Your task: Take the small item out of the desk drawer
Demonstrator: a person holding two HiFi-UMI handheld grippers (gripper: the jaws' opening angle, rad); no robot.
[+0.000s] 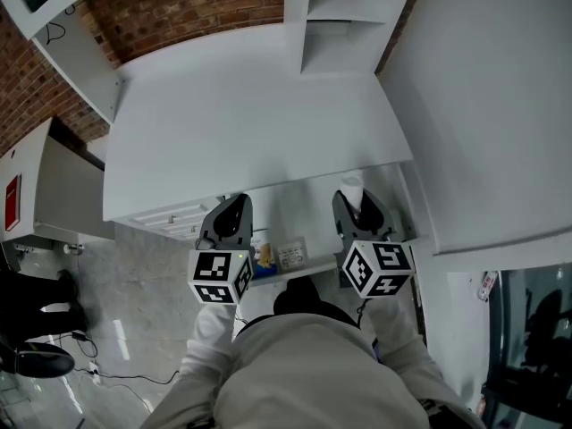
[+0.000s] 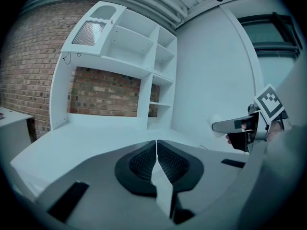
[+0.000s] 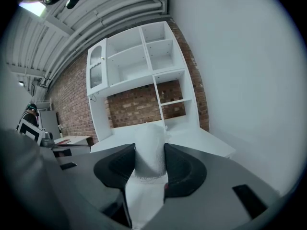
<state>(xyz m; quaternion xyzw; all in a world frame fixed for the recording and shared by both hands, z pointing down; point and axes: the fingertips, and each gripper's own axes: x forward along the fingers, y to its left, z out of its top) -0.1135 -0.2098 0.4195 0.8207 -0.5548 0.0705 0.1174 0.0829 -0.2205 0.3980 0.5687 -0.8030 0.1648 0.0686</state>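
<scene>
A small white gauze-like roll (image 3: 150, 150) stands upright between the pads of my right gripper (image 3: 149, 161), which is shut on it. In the head view that gripper (image 1: 350, 197) holds the roll (image 1: 352, 186) over the right part of the open desk drawer (image 1: 290, 211), just below the desk's front edge. From the left gripper view the roll (image 2: 217, 121) shows at the tip of the right gripper (image 2: 236, 125). My left gripper (image 2: 156, 150) is shut with nothing in it. It hangs over the drawer's left end (image 1: 236, 206).
A small yellow-and-blue packet (image 1: 264, 256) and a label card (image 1: 291, 256) lie at the drawer's near side. The white desk top (image 1: 250, 123) spreads ahead, with a white shelf unit (image 1: 340, 16) against a brick wall. A white wall (image 1: 492, 105) stands right, a low side cabinet (image 1: 45, 195) left.
</scene>
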